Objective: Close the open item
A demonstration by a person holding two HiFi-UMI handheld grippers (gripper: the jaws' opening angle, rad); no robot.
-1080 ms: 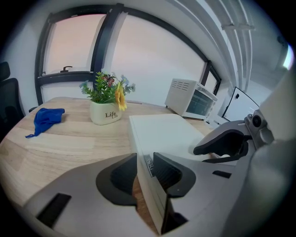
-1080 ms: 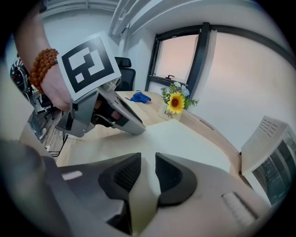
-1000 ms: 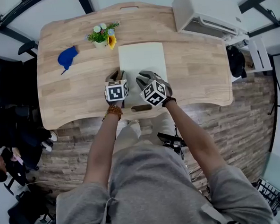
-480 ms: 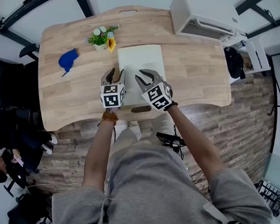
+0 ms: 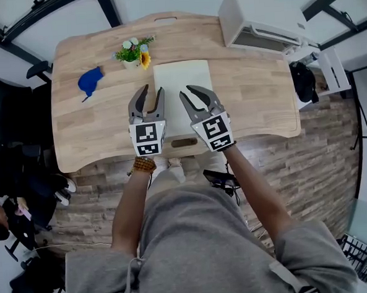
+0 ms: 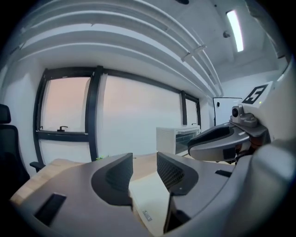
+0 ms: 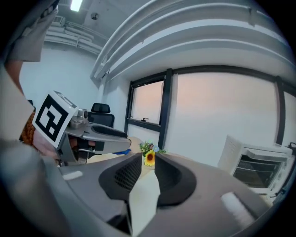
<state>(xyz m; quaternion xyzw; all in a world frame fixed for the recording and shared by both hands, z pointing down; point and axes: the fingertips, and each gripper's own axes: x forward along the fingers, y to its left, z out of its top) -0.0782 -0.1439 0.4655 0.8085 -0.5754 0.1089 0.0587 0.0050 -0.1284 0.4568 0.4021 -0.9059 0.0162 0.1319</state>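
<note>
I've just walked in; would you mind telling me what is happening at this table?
A person holds a gripper in each hand over the near end of a flat white item lying on the wooden table. The item looks closed already. The left gripper has its jaws apart with nothing between them. The right gripper has its jaws closing, also on nothing. Neither appears to grip the item.

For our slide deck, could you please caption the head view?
Left gripper open, right gripper closing empty jaws, both over a flat white item on a wooden table.
</note>
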